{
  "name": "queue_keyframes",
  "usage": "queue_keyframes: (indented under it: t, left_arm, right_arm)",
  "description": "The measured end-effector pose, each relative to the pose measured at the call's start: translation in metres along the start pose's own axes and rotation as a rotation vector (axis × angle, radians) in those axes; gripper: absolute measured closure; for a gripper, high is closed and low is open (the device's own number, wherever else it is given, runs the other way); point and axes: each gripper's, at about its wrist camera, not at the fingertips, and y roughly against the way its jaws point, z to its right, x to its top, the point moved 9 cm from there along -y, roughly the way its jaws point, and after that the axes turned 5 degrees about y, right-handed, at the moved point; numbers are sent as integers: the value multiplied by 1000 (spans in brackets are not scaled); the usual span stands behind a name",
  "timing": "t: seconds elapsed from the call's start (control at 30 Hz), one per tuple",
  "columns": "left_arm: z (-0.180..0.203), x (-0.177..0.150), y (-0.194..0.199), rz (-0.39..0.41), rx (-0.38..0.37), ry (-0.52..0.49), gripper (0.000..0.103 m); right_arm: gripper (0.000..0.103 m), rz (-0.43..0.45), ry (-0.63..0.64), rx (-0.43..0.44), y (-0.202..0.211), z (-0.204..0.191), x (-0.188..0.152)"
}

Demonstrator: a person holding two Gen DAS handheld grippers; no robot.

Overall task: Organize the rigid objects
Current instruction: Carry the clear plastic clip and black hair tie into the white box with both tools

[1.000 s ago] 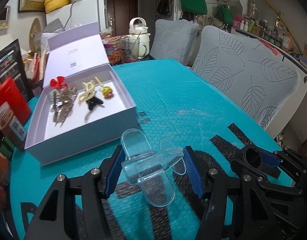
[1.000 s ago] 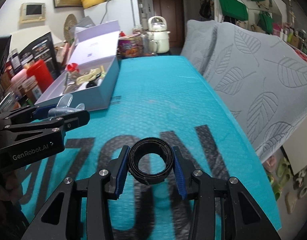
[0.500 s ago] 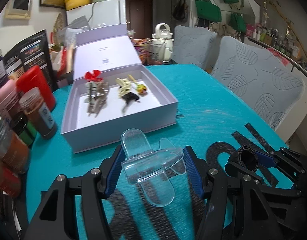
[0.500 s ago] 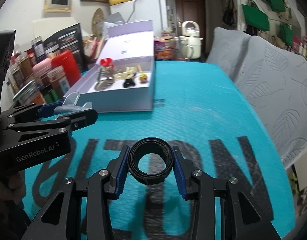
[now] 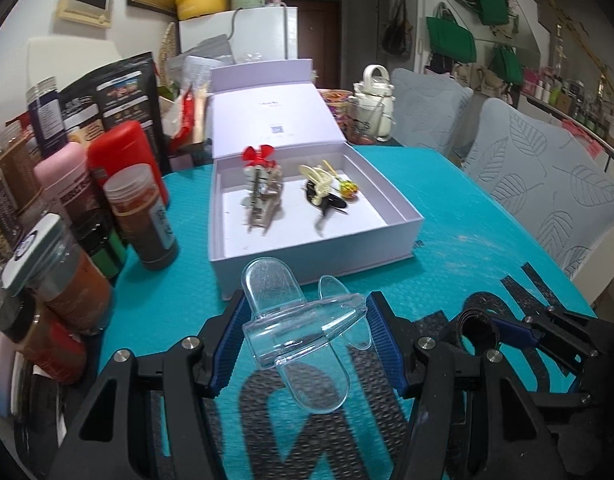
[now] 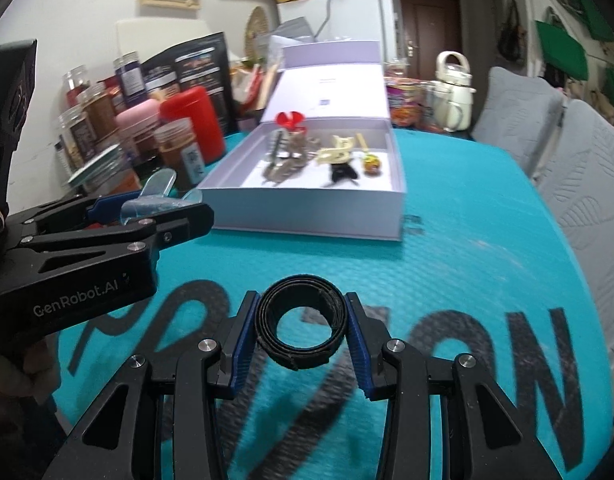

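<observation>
My left gripper (image 5: 305, 334) is shut on a clear plastic clip (image 5: 297, 328), held above the teal table cover. My right gripper (image 6: 301, 326) is shut on a rolled black strap ring (image 6: 303, 322). Ahead of both stands an open lilac box (image 5: 399, 220), lid tilted back. Inside it lie a red-topped metal clip (image 5: 263, 188), a cream claw clip (image 5: 319, 182) on a black clip, and a small colourful pin (image 5: 349, 189). In the right wrist view the left gripper (image 6: 155, 210) with its clear clip is at the left, close to the box's (image 6: 307, 216) front corner.
Jars, a red canister (image 5: 125, 160) and spice bottles (image 5: 145, 220) crowd the table's left side beside the box. A kettle (image 5: 373, 100) and bowls stand behind it. Grey leaf-patterned chairs (image 5: 547, 184) line the right edge. Bare teal cover with black lettering (image 6: 507, 360) lies before me.
Both grippers have swung left across the table with their loads, so the box now sits centred ahead and the jars on the left have come into view. Neither grip has changed.
</observation>
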Motion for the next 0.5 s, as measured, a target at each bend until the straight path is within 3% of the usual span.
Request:
queue_keyframes:
  t: [0.5]
  left_arm:
    - [-37, 40, 11, 65, 43, 35, 44]
  right_arm:
    - [62, 43, 94, 70, -8, -26, 55]
